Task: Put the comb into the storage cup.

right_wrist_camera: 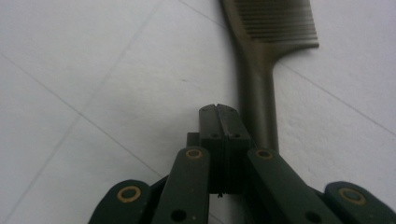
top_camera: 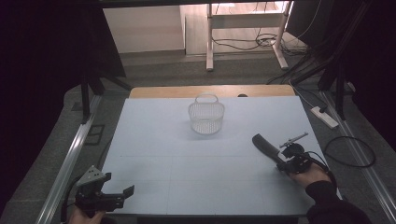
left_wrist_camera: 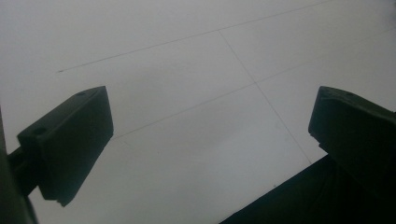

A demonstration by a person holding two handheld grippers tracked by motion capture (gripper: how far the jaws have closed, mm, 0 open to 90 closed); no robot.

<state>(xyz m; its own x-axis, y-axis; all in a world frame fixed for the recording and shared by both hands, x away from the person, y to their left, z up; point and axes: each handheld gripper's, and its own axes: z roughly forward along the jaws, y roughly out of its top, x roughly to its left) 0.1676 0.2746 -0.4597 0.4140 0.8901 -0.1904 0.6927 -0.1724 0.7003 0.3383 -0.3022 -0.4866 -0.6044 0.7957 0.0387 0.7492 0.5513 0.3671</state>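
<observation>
A dark comb (top_camera: pixel 265 146) lies flat on the white table (top_camera: pixel 187 163) at the right, teeth end pointing away from me. My right gripper (top_camera: pixel 280 164) rests at the comb's handle end. In the right gripper view its jaws (right_wrist_camera: pixel 219 113) are shut together with nothing between them, and the comb (right_wrist_camera: pixel 259 79) lies just beside them on the right. My left gripper (top_camera: pixel 117 184) sits at the near left corner of the table. Its jaws (left_wrist_camera: pixel 210 121) stand wide open over bare table surface.
A white mesh basket (top_camera: pixel 206 117) with a handle stands upright at the middle back of the table. Metal rails (top_camera: pixel 70 158) run along both sides. A power strip (top_camera: pixel 324 116) and cables lie on the floor at the right. A desk frame (top_camera: pixel 245 32) stands beyond.
</observation>
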